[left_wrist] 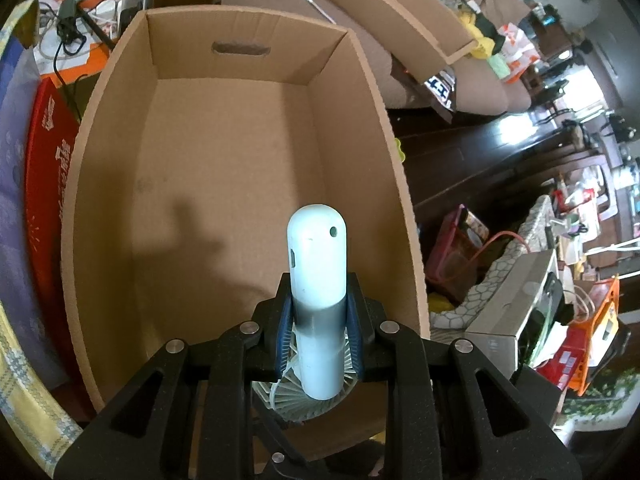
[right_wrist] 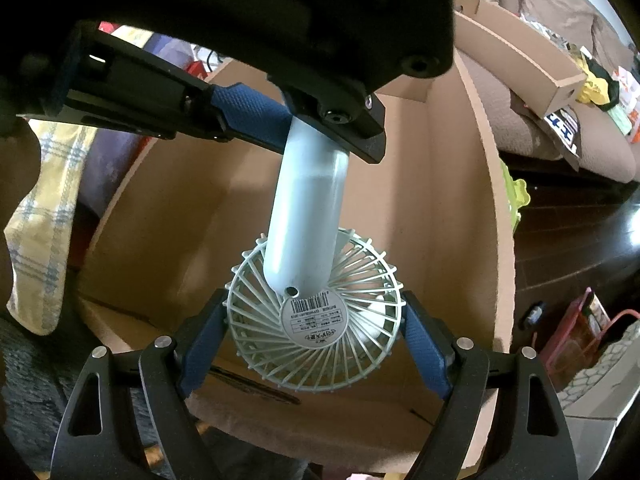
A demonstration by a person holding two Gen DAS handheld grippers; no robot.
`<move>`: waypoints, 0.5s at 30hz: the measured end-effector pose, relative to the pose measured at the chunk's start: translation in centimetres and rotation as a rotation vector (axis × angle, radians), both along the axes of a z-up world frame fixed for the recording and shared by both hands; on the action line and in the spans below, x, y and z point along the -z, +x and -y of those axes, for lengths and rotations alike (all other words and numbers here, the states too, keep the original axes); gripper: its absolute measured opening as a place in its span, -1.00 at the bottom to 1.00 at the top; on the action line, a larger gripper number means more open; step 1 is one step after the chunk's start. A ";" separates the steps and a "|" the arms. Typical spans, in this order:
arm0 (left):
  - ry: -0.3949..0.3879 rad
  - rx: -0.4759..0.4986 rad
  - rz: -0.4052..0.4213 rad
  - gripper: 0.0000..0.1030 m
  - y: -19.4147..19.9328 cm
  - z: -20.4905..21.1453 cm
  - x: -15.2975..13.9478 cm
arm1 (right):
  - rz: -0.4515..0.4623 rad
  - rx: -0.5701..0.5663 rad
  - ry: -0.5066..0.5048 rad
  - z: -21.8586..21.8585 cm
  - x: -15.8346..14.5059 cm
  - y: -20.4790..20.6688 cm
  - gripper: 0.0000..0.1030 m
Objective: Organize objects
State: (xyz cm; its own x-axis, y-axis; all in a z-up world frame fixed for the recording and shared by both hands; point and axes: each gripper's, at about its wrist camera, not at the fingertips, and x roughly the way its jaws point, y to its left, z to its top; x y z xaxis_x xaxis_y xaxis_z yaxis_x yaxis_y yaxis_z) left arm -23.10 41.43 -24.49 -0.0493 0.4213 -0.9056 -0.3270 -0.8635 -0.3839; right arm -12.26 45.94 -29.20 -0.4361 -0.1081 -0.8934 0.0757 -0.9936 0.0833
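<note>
A pale blue hand-held fan hangs over an open cardboard box (left_wrist: pixel 120 184). My left gripper (left_wrist: pixel 318 312) is shut on the fan's handle (left_wrist: pixel 316 256), whose rounded tip points down into the box. The round fan cage (left_wrist: pixel 288 396) shows behind the left fingers. In the right wrist view the fan cage (right_wrist: pixel 352 344), its label facing the camera, sits between the blue pads (right_wrist: pixel 200 344) of my right gripper (right_wrist: pixel 314 320), which press on its rim on both sides. The handle (right_wrist: pixel 308 208) runs up to the left gripper (right_wrist: pixel 304 128). The box (right_wrist: pixel 460 208) holds nothing that I can see.
A red carton (left_wrist: pixel 48 168) and a yellow checked cloth (left_wrist: pixel 24 380) lie left of the box. A box lid (left_wrist: pixel 400 12) rests on a brown sofa (left_wrist: pixel 480 88) behind. Bags, an orange crate (left_wrist: pixel 600 320) and clutter cover the dark floor at the right.
</note>
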 end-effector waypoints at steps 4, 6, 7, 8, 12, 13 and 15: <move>0.013 -0.010 0.014 -0.57 -0.2 0.3 0.3 | 0.004 -0.011 0.020 0.1 0.3 0.1 0.64; 0.014 -0.010 0.015 -0.57 -0.2 0.4 0.3 | 0.003 -0.012 0.020 0.1 0.3 0.2 0.64; 0.015 -0.010 0.016 -0.57 -0.1 0.4 0.3 | 0.002 -0.012 0.020 0.1 0.3 0.2 0.64; 0.016 -0.011 0.016 -0.57 -0.1 0.5 0.3 | 0.002 -0.013 0.022 0.2 0.3 0.3 0.64; 0.016 -0.017 0.016 -0.57 0.0 0.9 0.2 | 0.007 -0.023 0.029 0.5 0.3 0.4 0.64; 0.017 -0.019 0.017 -0.57 0.0 1.0 0.2 | 0.007 -0.027 0.029 0.7 0.3 0.5 0.64; 0.017 -0.024 0.018 -0.57 -0.1 1.3 0.2 | 0.009 -0.031 0.028 0.9 0.3 0.5 0.64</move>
